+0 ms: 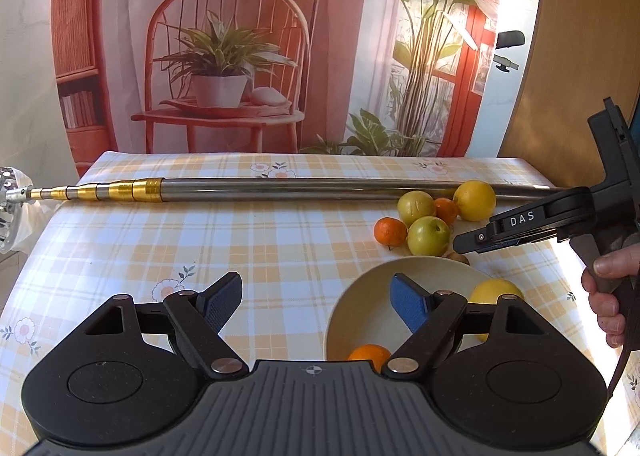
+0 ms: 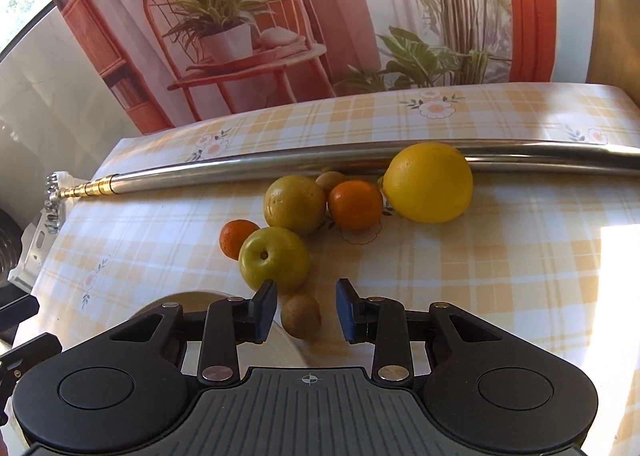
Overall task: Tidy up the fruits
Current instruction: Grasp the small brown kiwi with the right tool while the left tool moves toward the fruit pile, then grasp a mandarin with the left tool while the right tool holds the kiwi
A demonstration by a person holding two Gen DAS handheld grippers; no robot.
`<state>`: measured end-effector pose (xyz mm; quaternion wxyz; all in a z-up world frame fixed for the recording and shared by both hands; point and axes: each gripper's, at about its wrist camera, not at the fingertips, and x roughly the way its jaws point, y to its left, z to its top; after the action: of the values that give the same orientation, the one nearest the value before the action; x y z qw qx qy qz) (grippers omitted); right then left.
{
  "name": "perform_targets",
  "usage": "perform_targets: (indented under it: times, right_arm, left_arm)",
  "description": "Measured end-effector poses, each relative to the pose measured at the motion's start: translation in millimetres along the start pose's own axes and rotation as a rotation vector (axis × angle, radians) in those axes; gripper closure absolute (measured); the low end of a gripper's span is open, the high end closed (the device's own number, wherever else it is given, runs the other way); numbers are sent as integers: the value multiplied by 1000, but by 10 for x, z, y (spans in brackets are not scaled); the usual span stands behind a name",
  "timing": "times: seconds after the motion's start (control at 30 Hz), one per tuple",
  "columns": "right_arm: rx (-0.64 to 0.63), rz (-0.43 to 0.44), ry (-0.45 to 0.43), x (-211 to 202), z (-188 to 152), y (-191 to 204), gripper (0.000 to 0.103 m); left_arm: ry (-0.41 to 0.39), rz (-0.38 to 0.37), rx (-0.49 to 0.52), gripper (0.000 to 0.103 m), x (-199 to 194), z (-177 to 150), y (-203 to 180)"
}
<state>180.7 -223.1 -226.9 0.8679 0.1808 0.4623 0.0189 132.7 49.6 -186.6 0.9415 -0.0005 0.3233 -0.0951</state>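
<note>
Left gripper (image 1: pixel 316 302) fingers spread wide above bowl (image 1: pixel 360 296); right gripper (image 2: pixel 306 310) fingers part-spread, flanking small brown fruit (image 2: pixel 301 315), untouched.

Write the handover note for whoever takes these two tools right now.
Left tool: open, empty, hovering over the near rim of the bowl.
Right tool: open, empty, fingers either side of the small brown fruit just outside the bowl; no contact seen.
Done: an orange and a yellow fruit look to be in the bowl.
Left on the tablecloth, near the metal pole: big lemon, two green apples, two tangerines, another brown fruit.
Next, probably: close on the brown fruit and bowl it.
</note>
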Motion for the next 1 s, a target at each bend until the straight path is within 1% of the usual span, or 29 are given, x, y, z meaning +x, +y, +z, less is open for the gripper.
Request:
perform_targets:
  times: [0.1,0.23,0.5,0.57,0.6,0.63,0.73,0.8,1.0]
  right_arm:
    - [51,-11,38,98,11,-25,73]
    - [148,10,56,154,-2,-93,73]
    - [227,31,82,183,-9,-188,73]
    - [240,46,79,184,-17,-202,76]
    - [245,58,78,183,-21,-207,80]
    - [250,59,78,182,-20,-210,80]
    - [254,57,71,162,-32,-229,81]
    - [242,34,58,126,-45,-224,81]
    - [125,-36,-3,-50,-135,-242,81]
  left_arm:
    - [2,-2,-4,20,5,-8,20]
    - [7,-10,-29,20,11,-14,42]
    - [20,-17,-33,20,31,-29,25]
    - [22,-18,-33,20,32,-29,23]
    - [23,-18,-33,20,35,-31,21]
    - [25,-18,-34,20,36,-33,20]
    - [30,-21,-36,20,47,-24,32]
    - [33,-22,-38,20,47,-16,33]
    - [45,-65,-30,20,78,41,34]
